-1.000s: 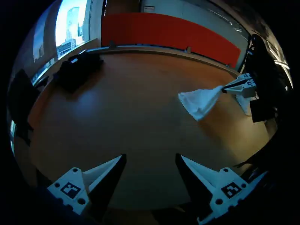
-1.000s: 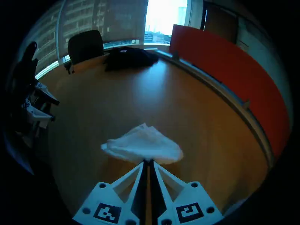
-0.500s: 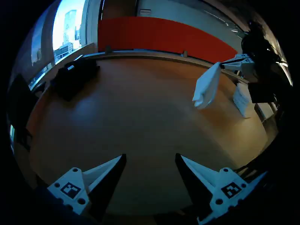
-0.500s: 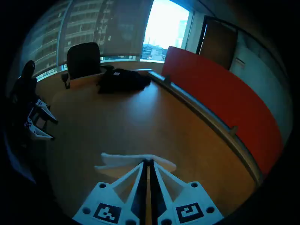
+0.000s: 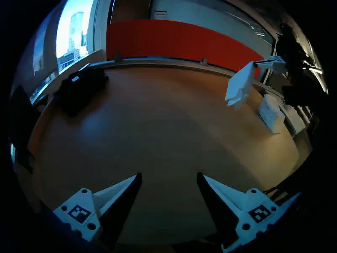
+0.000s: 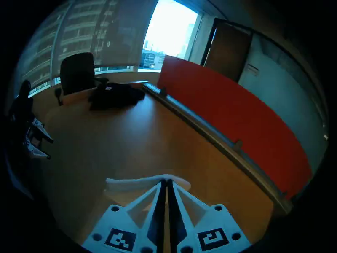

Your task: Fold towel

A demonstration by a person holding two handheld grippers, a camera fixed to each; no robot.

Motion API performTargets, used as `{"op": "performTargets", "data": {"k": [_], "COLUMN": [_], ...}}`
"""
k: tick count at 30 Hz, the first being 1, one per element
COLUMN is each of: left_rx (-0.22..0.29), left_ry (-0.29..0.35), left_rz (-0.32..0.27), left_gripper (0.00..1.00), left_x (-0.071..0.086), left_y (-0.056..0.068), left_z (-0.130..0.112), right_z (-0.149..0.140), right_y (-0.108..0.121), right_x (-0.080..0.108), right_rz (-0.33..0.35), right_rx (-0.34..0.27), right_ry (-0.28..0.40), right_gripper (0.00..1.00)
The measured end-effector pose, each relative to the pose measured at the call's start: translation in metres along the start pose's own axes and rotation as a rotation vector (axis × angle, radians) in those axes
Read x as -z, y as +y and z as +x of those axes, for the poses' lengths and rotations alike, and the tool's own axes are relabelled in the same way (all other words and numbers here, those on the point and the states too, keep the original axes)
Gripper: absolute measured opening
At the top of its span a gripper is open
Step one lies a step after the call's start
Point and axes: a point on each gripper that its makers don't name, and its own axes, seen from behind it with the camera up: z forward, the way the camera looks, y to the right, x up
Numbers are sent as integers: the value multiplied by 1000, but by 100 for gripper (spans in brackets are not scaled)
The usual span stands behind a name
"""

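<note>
Pinching towel point(image 6: 128, 184) aloft w/ right gripper point(image 6: 167, 182); left gripper point(image 5: 168, 174) spread.

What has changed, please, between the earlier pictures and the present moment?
The right tongs raised the towel, which now hangs above the table near the white stack. The left tongs stayed open and in place; the right stayed shut on the towel.

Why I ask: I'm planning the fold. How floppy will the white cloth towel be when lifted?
Likely floppy: the white cloth towel hangs limp, in drooping folds, from the shut right tongs. Probably light too: a pinch at one edge seems to carry all of it.
</note>
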Motion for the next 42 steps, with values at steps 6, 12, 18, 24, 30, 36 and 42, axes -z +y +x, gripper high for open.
{"op": "performTargets", "data": {"k": [6,12,18,24,30,36,42], "left_rx": [-15,-19,-22,-26,-33,-36,-45], "left_ry": [-2,-3,-7,-14,-16,-18,-19], "left_rz": [-11,-17,-16,-21,-21,-18,-18], "left_gripper": [97,97,97,97,97,97,97], "left_x": [-4,-6,-9,-11,-12,-12,-13], "left_y": [6,10,13,18,19,19,20], "left_z": [5,9,8,7,8,10,12], "right_z": [-4,-13,-26,-37,-49,-58,-68], "right_y": [39,77,112,144,175,200,218], "right_x": [14,28,42,54,65,76,86], "right_rz": [-63,-124,-172,-215,-259,-301,-330], "right_rx": [-20,-42,-60,-98,-138,-155,-162], "right_ry": [-14,-32,-60,-79,-96,-114,-137], "right_gripper": [4,4,4,4,4,3,3]}}
